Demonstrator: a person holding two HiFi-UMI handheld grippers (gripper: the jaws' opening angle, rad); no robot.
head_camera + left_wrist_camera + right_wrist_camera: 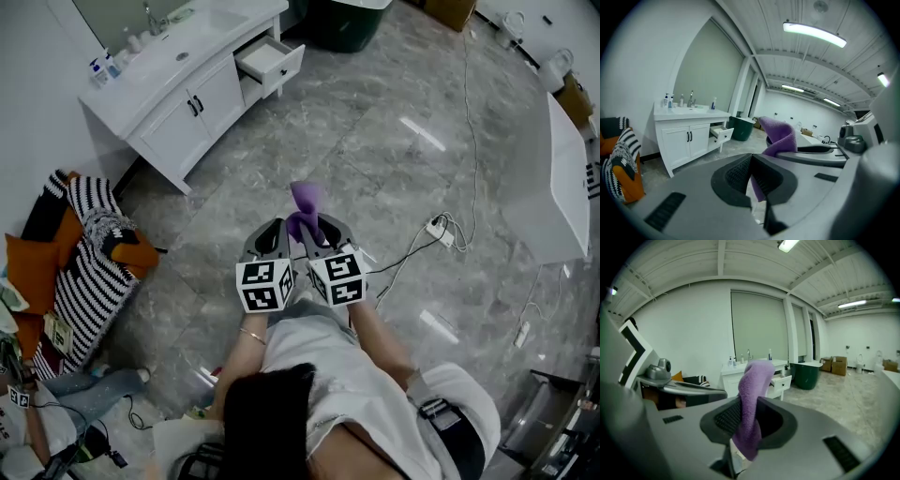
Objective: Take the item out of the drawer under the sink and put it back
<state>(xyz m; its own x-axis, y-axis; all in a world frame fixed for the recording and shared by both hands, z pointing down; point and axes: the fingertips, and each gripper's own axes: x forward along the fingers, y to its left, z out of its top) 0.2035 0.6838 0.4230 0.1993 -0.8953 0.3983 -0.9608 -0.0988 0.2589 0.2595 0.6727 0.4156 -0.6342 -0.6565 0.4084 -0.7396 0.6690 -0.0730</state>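
Observation:
A purple cloth (306, 201) sticks up from my right gripper (316, 231), which is shut on it; the cloth (752, 399) hangs pinched between the ribbed pads. My left gripper (277, 231) is close beside it on the left, jaws shut with nothing in them. From the left gripper (751, 178), the cloth (780, 136) shows just past its tips. Both grippers are held over the floor, well away from the white sink cabinet (178, 98). The cabinet's drawer (270, 58) stands pulled open at its right end, also seen as the drawer (781, 383) beyond the cloth.
A pile of striped and orange clothes (84, 253) lies on the floor at the left. A power strip with cables (439, 230) lies to the right. A white table (562, 187) stands at the far right, and a dark green bin (342, 19) beyond the cabinet.

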